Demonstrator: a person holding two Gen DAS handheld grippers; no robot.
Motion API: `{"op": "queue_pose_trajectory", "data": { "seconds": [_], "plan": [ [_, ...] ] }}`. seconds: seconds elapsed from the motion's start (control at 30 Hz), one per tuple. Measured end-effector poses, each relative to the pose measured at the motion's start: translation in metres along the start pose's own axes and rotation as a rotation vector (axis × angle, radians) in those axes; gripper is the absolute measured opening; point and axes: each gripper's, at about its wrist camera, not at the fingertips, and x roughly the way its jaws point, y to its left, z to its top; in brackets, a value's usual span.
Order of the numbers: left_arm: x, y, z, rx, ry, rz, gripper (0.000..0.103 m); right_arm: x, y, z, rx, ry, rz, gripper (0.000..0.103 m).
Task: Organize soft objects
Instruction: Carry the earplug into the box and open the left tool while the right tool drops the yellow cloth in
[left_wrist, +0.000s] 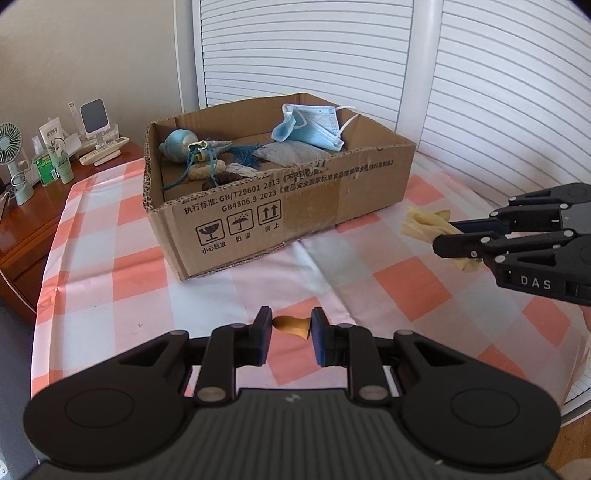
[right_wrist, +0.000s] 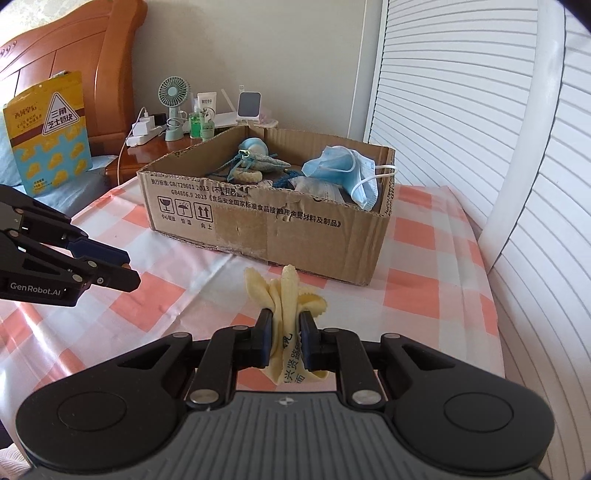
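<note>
Ahead of the right tool (right_wrist: 284, 334), across a strip of checked desk (right_wrist: 436, 266): the open cardboard box (right_wrist: 295, 236), long side turned toward it, front wall in the way of any straight push. Clamped between the right tool's jaws: a pale yellow cloth (right_wrist: 284, 295), bunched, standing upright, frilled ends above the pads, printed tail drooping below. Clear of the desk and short of the box. Off to the left, level with it and well apart: the left tool (left_wrist: 290, 328), jaws parted around a small mustard-yellow piece (left_wrist: 291, 325), grip on it not certain. Already in the box: blue face masks (right_wrist: 340, 166), knitted shell shapes (right_wrist: 255, 162), grey pouch. Judged nearer the drop: the right tool, needing to rise over the torn front rim. Beyond, on the nightstand: a small fan (right_wrist: 173, 107), bottles.
</note>
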Motion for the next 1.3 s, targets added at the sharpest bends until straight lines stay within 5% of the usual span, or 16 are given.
{"op": "queue_pose_trajectory", "data": {
  "seconds": [0.43,0.83,0.9,0.97,1.03,1.1,1.3],
  "plan": [
    [-0.032,-0.011,0.029,0.077,-0.056,0.015,0.021,-0.030,0.001,0.007,-0.016,-0.051,0.045,0.019],
    [-0.008,0.015,0.105,0.055,-0.148,0.067,0.022,-0.039,0.002,0.028,-0.035,-0.102,0.038,0.019],
    [0.003,0.022,0.111,0.034,-0.150,0.094,0.031,-0.039,0.002,0.035,-0.037,-0.113,0.037,0.019],
    [0.010,0.030,0.113,0.027,-0.167,0.118,0.079,-0.038,0.000,0.042,-0.037,-0.122,0.036,0.019],
    [0.010,0.035,0.110,0.016,-0.202,0.164,0.100,-0.035,-0.001,0.051,-0.043,-0.130,0.034,0.019],
    [0.003,0.039,0.103,0.005,-0.259,0.222,0.101,-0.031,-0.002,0.060,-0.051,-0.138,0.032,0.019],
    [-0.024,0.045,0.076,-0.024,-0.273,0.233,0.103,-0.003,-0.007,0.100,-0.040,-0.145,0.049,0.019]
  ]
}}
